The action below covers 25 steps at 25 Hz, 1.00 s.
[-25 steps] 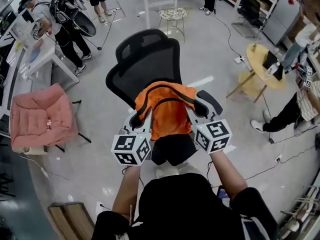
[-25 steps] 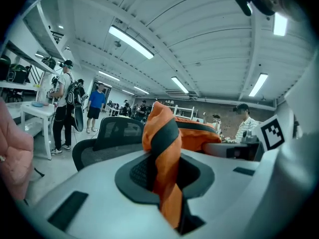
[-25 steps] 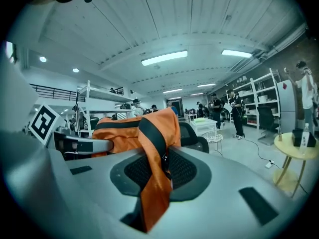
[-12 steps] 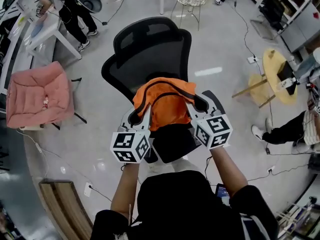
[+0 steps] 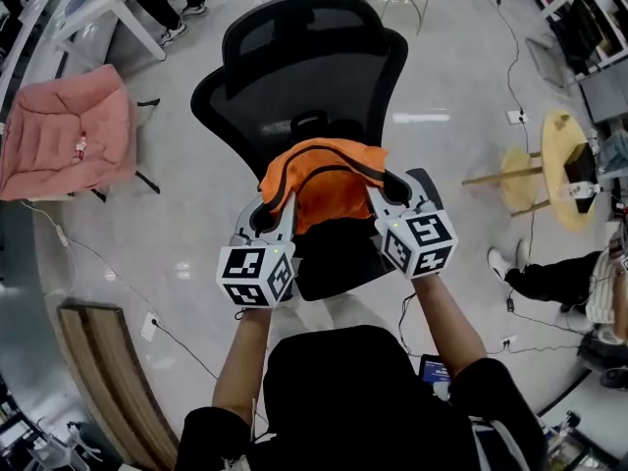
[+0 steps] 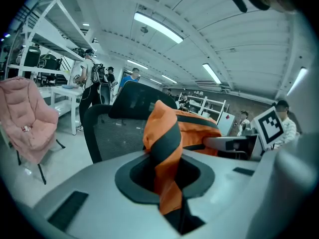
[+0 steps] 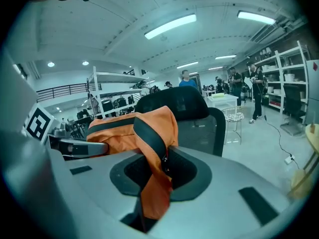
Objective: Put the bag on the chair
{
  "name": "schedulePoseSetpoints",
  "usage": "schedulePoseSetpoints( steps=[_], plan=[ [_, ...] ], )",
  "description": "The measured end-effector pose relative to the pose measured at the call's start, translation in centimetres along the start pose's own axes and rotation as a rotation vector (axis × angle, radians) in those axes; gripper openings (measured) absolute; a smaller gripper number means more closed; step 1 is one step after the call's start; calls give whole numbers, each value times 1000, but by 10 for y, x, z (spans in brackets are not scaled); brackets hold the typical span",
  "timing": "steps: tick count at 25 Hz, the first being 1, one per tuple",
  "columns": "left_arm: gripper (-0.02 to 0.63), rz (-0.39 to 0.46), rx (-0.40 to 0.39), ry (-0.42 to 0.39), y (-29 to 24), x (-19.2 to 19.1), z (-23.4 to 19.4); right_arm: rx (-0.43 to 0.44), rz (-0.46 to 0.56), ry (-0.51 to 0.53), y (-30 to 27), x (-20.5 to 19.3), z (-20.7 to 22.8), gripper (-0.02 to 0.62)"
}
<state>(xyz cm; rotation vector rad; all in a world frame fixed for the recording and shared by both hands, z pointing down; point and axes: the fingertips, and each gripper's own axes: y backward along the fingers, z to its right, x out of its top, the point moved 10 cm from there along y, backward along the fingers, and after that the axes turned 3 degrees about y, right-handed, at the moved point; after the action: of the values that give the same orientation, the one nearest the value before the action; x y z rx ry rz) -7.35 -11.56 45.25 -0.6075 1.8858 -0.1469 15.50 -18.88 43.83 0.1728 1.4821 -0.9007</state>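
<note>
An orange bag (image 5: 324,180) with black trim hangs between my two grippers, over the seat (image 5: 343,258) of a black mesh office chair (image 5: 299,67). My left gripper (image 5: 278,207) is shut on the bag's left edge, whose orange and black fabric (image 6: 167,158) is pinched between the jaws in the left gripper view. On the other side my right gripper (image 5: 381,192) is shut on the bag's right edge (image 7: 154,173). The chair's backrest (image 7: 199,123) and headrest stand just behind the bag. I cannot tell whether the bag's underside touches the seat.
A pink padded chair (image 5: 64,145) stands to the left, a wooden bench (image 5: 108,381) at lower left, a round wooden side table (image 5: 559,165) to the right. Cables trail over the grey floor. A seated person's legs (image 5: 535,278) are at the right, other people stand far back.
Both grippers have sunk with the bag towards the chair seat, and the chair has drawn nearer and larger in the head view. The grip on the bag is unchanged.
</note>
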Motion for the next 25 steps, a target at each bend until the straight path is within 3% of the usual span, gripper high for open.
schedulePoseSetpoints(
  steps=[25],
  plan=[
    [67,-150,140,174,-114,-108,-81,45,-252,-18,-138,-102,66,67]
  ],
)
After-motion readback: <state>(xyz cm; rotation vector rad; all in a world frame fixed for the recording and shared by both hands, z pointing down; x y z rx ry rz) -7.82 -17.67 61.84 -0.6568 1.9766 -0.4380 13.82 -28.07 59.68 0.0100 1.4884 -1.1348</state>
